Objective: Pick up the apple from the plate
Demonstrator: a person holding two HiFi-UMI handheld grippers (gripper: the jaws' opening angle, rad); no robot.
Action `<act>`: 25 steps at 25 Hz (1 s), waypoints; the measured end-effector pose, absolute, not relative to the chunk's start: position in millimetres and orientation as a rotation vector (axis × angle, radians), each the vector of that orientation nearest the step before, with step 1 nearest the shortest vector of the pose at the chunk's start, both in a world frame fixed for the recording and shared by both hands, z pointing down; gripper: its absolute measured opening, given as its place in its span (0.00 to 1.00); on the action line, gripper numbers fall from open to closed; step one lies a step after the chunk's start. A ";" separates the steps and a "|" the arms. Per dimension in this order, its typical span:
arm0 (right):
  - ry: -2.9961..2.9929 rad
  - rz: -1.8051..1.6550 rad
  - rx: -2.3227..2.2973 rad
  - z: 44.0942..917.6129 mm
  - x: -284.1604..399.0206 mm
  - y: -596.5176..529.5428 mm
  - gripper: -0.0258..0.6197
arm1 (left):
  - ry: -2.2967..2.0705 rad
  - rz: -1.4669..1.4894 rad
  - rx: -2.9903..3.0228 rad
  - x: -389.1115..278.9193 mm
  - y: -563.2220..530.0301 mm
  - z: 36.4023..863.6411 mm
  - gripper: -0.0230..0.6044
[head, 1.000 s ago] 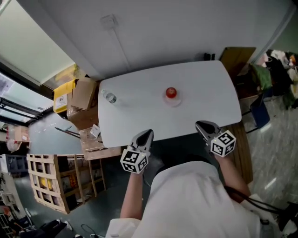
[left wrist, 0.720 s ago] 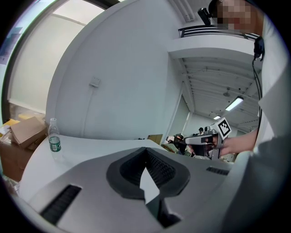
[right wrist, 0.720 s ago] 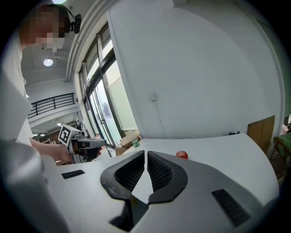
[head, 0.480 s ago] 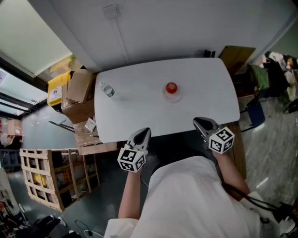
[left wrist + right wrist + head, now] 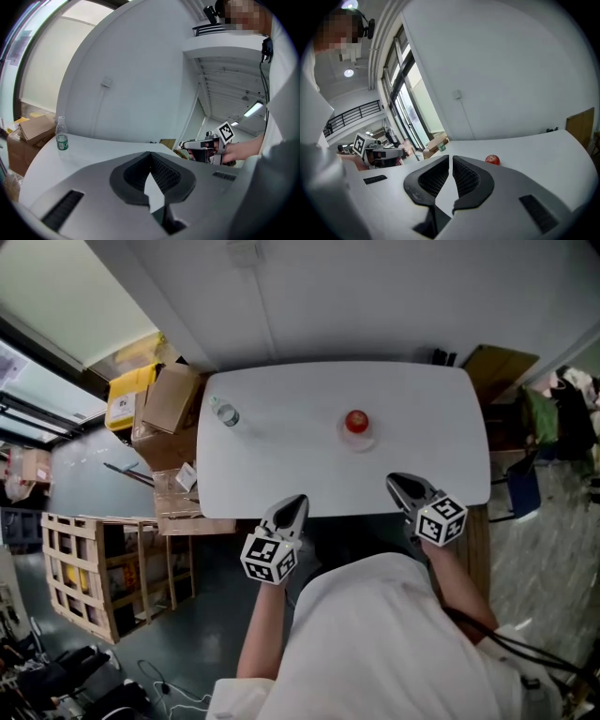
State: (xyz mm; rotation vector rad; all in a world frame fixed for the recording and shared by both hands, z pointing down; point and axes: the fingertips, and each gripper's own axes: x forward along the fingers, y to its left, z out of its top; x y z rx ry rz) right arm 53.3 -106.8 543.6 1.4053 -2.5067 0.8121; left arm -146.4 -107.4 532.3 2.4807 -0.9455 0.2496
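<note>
A red apple (image 5: 356, 420) rests on a small pale plate (image 5: 343, 438) right of the middle of the white table (image 5: 281, 465). In the right gripper view the apple (image 5: 492, 160) shows just past the jaws, to their right. My right gripper (image 5: 403, 486) is at the table's front edge, short of the apple, with its jaws shut and nothing in them. My left gripper (image 5: 292, 510) hovers at the front edge further left, also shut and empty. Each gripper view shows the other gripper off to the side, well apart from its own jaws.
A clear water bottle (image 5: 223, 412) with a green label stands at the table's far left corner, and the same bottle (image 5: 61, 136) appears in the left gripper view. Cardboard boxes (image 5: 169, 401) and a wooden crate (image 5: 94, 577) sit left of the table. A brown board (image 5: 506, 364) leans behind the right corner.
The right gripper has edged forward and slightly down over the table's front edge. The left gripper has hardly moved. The head view has shifted; the apple stays on the plate.
</note>
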 end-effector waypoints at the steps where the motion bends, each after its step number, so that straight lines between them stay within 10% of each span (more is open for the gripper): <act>1: -2.507 0.822 1.394 546.9 55.2 -112.1 0.10 | -0.952 0.255 2.474 -143.3 -109.6 532.9 0.04; 25: -2.444 0.953 1.051 657.8 104.9 -238.0 0.10 | -1.055 0.359 2.281 -65.3 -168.3 575.5 0.04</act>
